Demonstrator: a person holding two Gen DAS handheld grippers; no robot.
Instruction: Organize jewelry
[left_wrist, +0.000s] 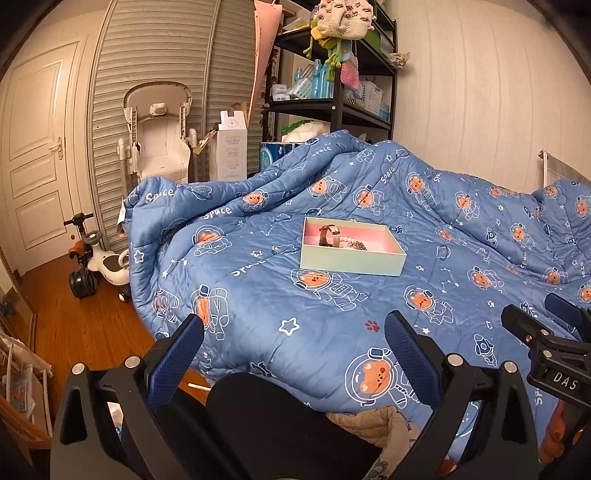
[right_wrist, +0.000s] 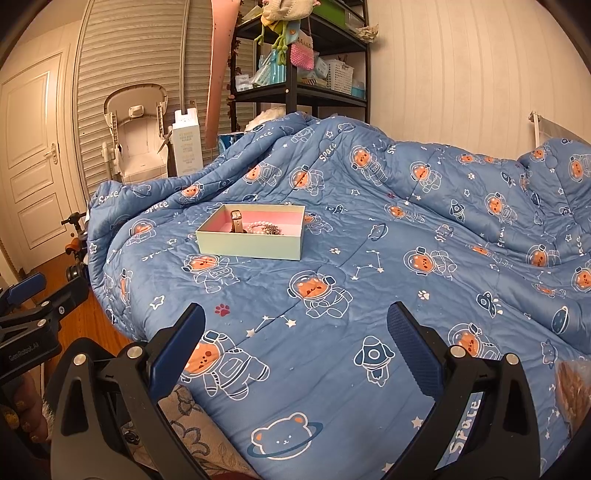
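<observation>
Pale green box (left_wrist: 352, 262) with pink lining resting on the blue space-bear quilt (left_wrist: 303, 332), centre of the left wrist frame, left of centre in the right wrist frame. Inside it: a brown-strapped wristwatch (left_wrist: 327, 234) standing on edge, a pearl bracelet (left_wrist: 345, 242) just beside it, and a dark sparkly piece (left_wrist: 358, 246) touching the pearls; exact type too small to tell.

Left gripper (left_wrist: 295, 354) at the bottom of its frame, spread wide, nothing between the blue pads, well short of the box. Right gripper (right_wrist: 295, 350) likewise gaping and empty, low in its own frame, also well apart from the box.

Likely either the very start or the very end of the tidy-up: jewelry all gathered in the box, none visible loose on the quilt. If more sorting is wanted, next move calls for reaching forward over the quilt to the box, narrowing the pads over one piece, probably the upright watch, without snagging the pearls.
</observation>
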